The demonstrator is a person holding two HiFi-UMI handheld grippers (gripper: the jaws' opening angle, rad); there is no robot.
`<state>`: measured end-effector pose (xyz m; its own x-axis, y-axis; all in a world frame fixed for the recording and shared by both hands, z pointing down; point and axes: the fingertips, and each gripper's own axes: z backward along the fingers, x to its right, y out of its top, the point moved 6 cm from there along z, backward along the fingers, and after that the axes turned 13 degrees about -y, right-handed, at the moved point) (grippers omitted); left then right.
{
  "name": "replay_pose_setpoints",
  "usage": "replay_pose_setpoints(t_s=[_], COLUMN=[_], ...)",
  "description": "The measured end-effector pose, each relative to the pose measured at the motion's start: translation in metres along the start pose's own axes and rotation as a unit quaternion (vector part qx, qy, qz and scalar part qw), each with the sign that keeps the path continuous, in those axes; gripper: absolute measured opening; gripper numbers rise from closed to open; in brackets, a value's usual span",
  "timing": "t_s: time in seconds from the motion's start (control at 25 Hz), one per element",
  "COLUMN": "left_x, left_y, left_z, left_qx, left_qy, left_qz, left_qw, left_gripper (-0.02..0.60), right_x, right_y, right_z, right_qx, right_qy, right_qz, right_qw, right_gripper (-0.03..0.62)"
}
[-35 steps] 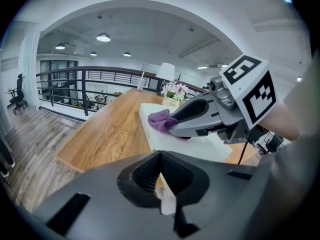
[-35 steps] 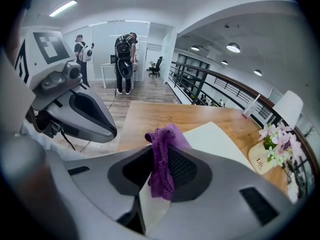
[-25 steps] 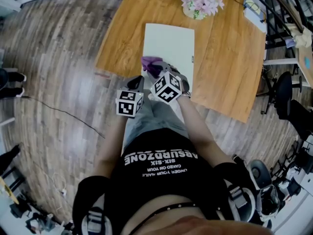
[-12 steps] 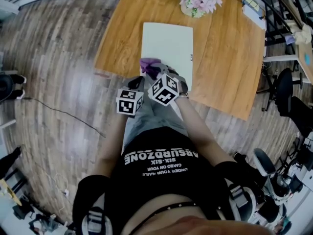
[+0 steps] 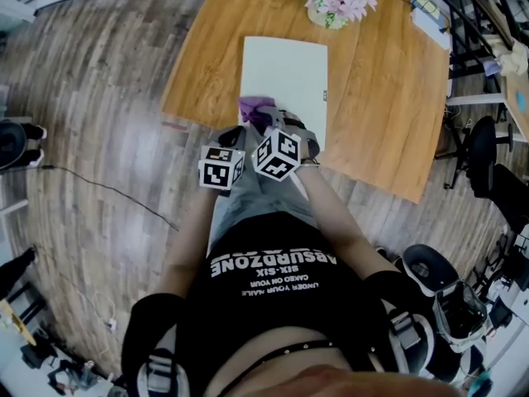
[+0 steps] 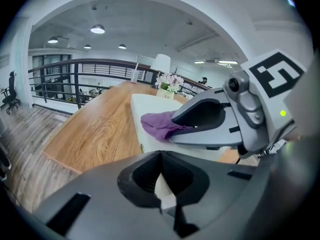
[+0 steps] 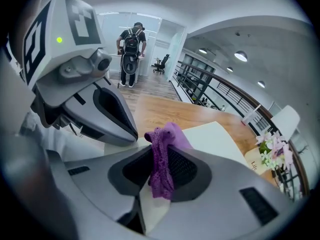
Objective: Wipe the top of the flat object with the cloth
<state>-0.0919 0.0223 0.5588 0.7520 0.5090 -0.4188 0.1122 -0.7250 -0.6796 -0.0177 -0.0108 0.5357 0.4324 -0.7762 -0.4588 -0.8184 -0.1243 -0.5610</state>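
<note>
At the near edge of the white flat object (image 5: pixel 285 69) on the counter (image 5: pixel 376 98), the right gripper (image 7: pixel 160 170) has its jaws pinched on the purple cloth (image 5: pixel 254 106). The left gripper (image 6: pixel 161 156) has its jaws closed and empty. Wiping seems barely begun; next, press down and sweep away.

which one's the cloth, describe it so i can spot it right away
On the wooden table lies a white flat board. At its near edge sits the purple cloth, pinched in the right hand-held gripper. It is the only purple thing; the flowers at the far end are pink.
</note>
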Motion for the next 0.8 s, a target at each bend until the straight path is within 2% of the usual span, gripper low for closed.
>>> replay_pose_setpoints(t_s=[0.32,0.8], left_x=[-0.002,0.0], left_y=[0.0,-0.001], left_z=[-0.003,-0.002], left_qx=[-0.007,-0.007], left_qy=[0.001,0.003], left_qz=[0.0,-0.003], left_qw=[1.0,1.0], left_gripper=[0.015,0.015], right_x=[0.009,0.027], right_y=[-0.016,-0.047], right_z=[0.005,0.02], right_qx=[-0.006,-0.027], right_qy=[-0.003,-0.034], right_qz=[-0.023,-0.06], right_qw=[1.0,0.997], right_gripper=[0.1,0.1])
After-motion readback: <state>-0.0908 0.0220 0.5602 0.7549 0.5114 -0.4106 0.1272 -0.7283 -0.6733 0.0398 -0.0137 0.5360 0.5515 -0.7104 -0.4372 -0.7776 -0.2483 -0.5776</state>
